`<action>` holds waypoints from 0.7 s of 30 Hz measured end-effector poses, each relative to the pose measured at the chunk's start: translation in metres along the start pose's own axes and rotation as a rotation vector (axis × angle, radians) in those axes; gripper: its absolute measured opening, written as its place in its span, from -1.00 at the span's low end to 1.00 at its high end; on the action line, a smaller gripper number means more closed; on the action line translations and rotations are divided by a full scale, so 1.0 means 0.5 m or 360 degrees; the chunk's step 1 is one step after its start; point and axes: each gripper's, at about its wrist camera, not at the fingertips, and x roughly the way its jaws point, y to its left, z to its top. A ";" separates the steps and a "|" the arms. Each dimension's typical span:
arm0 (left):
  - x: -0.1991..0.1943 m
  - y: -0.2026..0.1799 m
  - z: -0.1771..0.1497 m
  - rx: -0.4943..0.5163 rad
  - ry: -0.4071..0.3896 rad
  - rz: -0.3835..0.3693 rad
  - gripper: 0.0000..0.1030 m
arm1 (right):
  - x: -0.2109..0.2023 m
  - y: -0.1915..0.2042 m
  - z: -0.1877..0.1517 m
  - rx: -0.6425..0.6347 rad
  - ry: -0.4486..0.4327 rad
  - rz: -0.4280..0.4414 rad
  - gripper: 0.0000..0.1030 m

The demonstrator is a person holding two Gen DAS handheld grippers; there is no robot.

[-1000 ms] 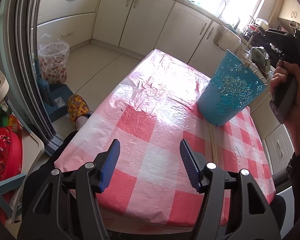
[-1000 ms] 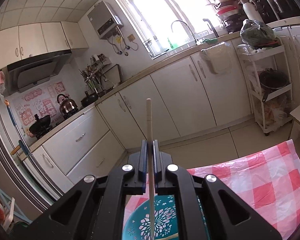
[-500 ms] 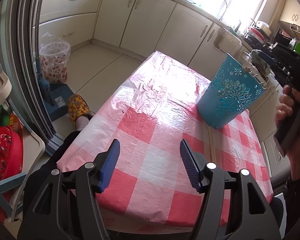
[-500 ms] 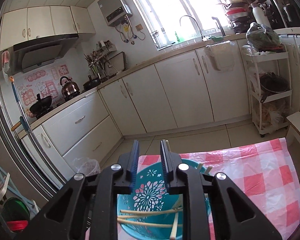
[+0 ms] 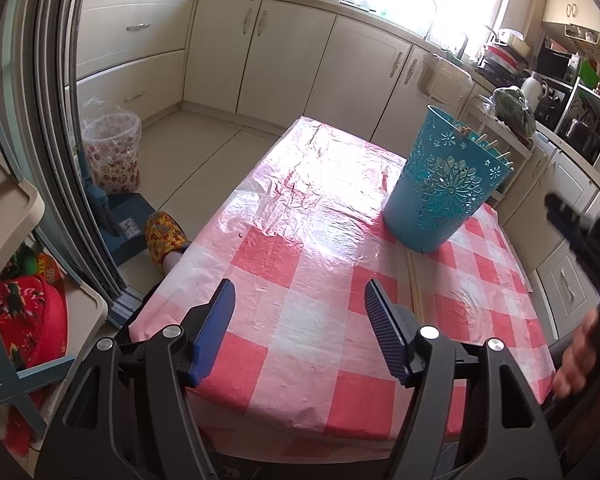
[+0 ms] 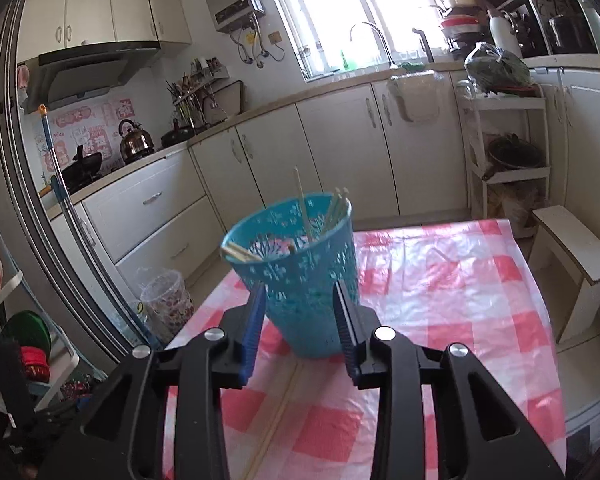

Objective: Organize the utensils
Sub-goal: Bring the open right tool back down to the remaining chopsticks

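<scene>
A blue perforated bucket (image 5: 440,196) stands on the red-and-white checked table (image 5: 300,280), with several wooden chopsticks (image 6: 304,208) sticking out of it (image 6: 308,276). Loose chopsticks (image 5: 414,288) lie on the cloth just in front of the bucket; they also show in the right wrist view (image 6: 276,420). My left gripper (image 5: 300,332) is open and empty above the table's near edge. My right gripper (image 6: 300,328) is open and empty, pulled back in front of the bucket, and appears blurred at the right of the left wrist view (image 5: 580,240).
A plastic-lined waste bin (image 5: 112,152) and a foot in a patterned slipper (image 5: 166,236) are on the floor left of the table. A white stool (image 6: 572,264) stands at the table's right side. Cabinets (image 5: 292,52) line the far wall.
My right gripper released its chopstick into the bucket, opened, and drew back and down from above the bucket. The left gripper stayed still.
</scene>
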 end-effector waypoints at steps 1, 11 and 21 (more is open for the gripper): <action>-0.003 -0.003 0.000 0.0014 -0.0007 0.0011 0.30 | 0.004 -0.007 -0.020 0.0021 0.0040 -0.0014 -0.32; 0.010 -0.002 -0.025 0.0118 0.0060 0.0153 0.67 | 0.036 -0.026 -0.155 0.0012 0.0298 -0.0143 -0.32; 0.015 0.007 -0.039 0.0108 0.0108 0.0164 0.68 | 0.111 0.018 -0.182 -0.0095 0.0516 -0.0152 -0.32</action>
